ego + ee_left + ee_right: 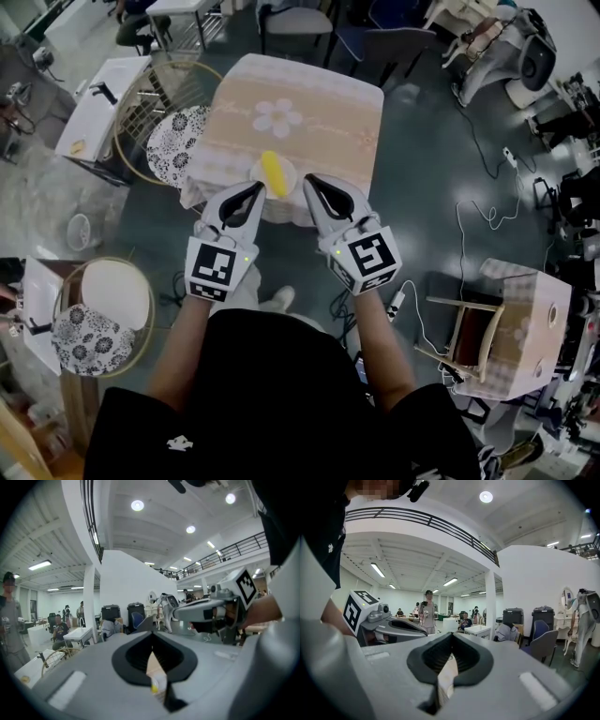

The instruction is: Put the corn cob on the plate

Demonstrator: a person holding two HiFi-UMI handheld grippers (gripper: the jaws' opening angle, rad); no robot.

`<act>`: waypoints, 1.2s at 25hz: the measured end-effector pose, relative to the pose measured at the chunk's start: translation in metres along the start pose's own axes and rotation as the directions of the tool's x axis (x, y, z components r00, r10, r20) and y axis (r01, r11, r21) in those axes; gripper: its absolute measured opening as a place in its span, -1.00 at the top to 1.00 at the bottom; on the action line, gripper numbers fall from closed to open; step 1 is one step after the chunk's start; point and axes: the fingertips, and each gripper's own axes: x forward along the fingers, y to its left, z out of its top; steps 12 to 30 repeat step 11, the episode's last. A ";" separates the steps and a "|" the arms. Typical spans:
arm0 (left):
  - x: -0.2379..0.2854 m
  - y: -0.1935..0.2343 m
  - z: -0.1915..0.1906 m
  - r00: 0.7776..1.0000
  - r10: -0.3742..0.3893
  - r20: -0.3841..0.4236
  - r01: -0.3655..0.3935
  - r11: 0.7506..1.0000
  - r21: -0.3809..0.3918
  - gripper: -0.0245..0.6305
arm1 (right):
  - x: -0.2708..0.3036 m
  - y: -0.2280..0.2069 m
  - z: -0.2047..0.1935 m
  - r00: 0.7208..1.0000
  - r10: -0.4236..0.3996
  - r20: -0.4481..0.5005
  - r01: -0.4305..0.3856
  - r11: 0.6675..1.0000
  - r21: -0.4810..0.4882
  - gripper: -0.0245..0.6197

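Observation:
A yellow corn cob (274, 172) lies on a small white plate (290, 174) at the near edge of a table with a beige flowered cloth (309, 112). My left gripper (259, 188) and right gripper (310, 181) are held side by side just short of that edge, one at each side of the plate. Both are shut with nothing in them. In the left gripper view the shut left gripper (152, 637) frames a sliver of cloth and the corn cob (153, 689), with the right gripper (206, 611) alongside. In the right gripper view the right gripper (451, 641) is shut.
Two round wire chairs with patterned cushions (178, 141) (89, 333) stand at the left beside a white bench (98, 103). A wooden stool and cloth-covered box (511, 323) are at the right, with cables (469, 220) on the floor. A person (427, 609) stands further off.

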 end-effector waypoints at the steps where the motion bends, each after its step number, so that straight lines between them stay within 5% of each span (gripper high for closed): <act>1: 0.000 -0.001 0.000 1.000 0.000 0.000 0.000 1.000 0.000 0.91 | -0.001 0.000 0.000 1.000 0.001 0.000 -0.001 1.000 -0.001 0.92; 30: 0.001 -0.012 -0.001 1.000 -0.024 -0.008 0.024 1.000 0.008 0.91 | -0.006 0.005 -0.004 1.000 0.013 0.002 -0.013 1.000 -0.008 0.92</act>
